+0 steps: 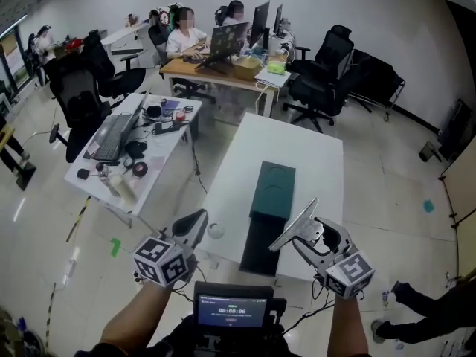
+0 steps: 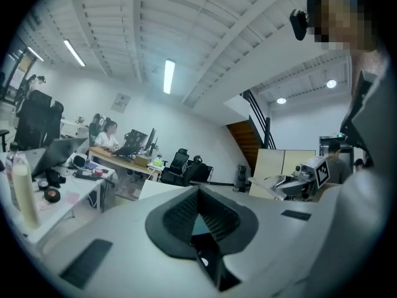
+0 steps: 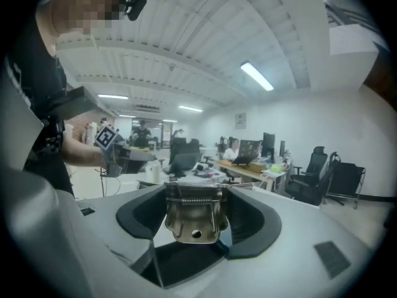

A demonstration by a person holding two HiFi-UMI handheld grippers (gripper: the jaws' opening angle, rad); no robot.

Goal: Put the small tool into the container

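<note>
Our right gripper (image 3: 195, 238) clamped the small metal tool (image 3: 193, 216); the left gripper (image 2: 200, 225) was closed, empty. A slip could drop it beside the container (image 1: 273, 190).

Bright even light from ceiling tubes (image 2: 169, 76), faint shadows, fisheye bending, dark corners, soft foreground.

Open office: glossy pale floor (image 1: 394, 162); long white rectangular table (image 1: 297, 140) at centre; cluttered white table (image 1: 167, 143) to its left; wooden desk (image 1: 212, 73) beyond; black swivel chairs (image 1: 327, 69); white walls (image 1: 387, 28); ribbed white ceiling (image 2: 205, 17) with fluorescent tube light (image 2: 168, 76); wooden staircase (image 2: 248, 143).
</note>
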